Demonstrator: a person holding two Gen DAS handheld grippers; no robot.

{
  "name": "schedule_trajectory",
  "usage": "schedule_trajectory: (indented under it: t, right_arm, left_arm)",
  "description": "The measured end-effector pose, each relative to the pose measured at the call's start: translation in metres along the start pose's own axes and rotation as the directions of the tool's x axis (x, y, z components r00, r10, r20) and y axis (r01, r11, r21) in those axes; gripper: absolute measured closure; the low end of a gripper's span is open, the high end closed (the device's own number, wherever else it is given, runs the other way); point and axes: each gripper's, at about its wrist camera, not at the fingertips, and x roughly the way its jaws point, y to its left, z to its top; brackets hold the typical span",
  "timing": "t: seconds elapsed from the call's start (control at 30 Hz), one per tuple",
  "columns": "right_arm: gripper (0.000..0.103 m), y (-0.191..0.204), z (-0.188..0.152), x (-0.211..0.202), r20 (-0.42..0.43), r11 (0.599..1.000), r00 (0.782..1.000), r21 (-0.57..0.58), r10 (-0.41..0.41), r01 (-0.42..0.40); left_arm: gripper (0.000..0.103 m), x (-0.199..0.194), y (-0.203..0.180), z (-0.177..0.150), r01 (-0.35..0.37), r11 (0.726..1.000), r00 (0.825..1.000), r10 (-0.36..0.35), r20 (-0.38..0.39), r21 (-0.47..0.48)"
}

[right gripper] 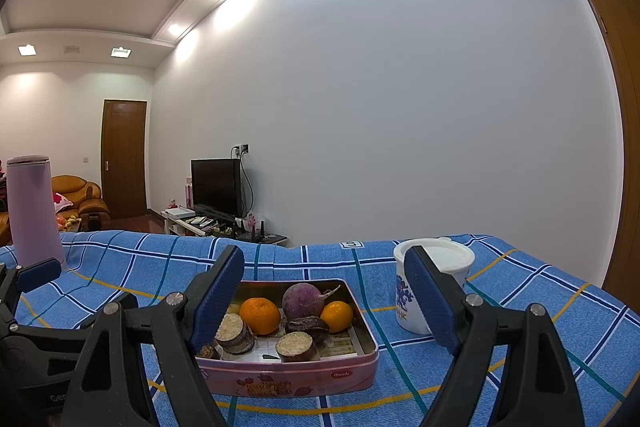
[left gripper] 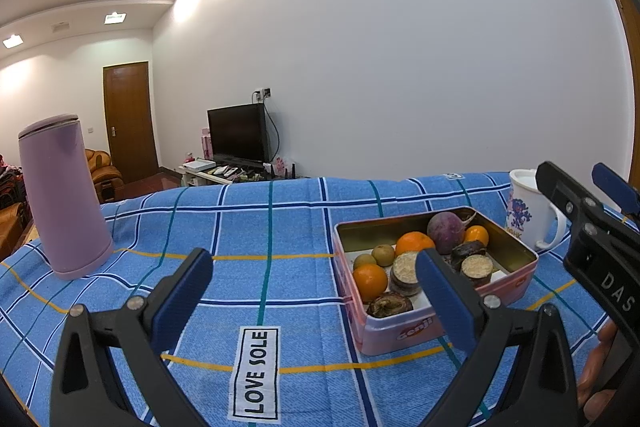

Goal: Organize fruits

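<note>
Fruit tin on worktop, both tools spread

Pink tin holds oranges, a purple radish and cut pieces. Left tool and right tool gape empty. White mug beside tin; purple flask far left.

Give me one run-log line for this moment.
left gripper: open, empty | right gripper: open, empty | tin: holds oranges, radish | mug: right of tin

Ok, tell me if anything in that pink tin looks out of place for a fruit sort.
Yes: a purple radish with its root tail sits at the back of the pink tin among the oranges, and cut dark-skinned rounds lie at the front. They look like vegetables, not fruit. Nothing is spilled or tipped.
</note>
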Motion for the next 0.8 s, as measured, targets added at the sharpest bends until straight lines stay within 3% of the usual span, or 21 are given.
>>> schedule_trajectory:
  t: [0.8]
  right_arm:
    - [0.019,0.0004,-0.0008,-0.0004,-0.01,1.0,1.0,0.002,-0.008,0.008]
  left_arm:
    - [0.0,0.0044,0.0034,-0.0004,-0.016,1.0,1.0,0.016,-0.024,-0.018]
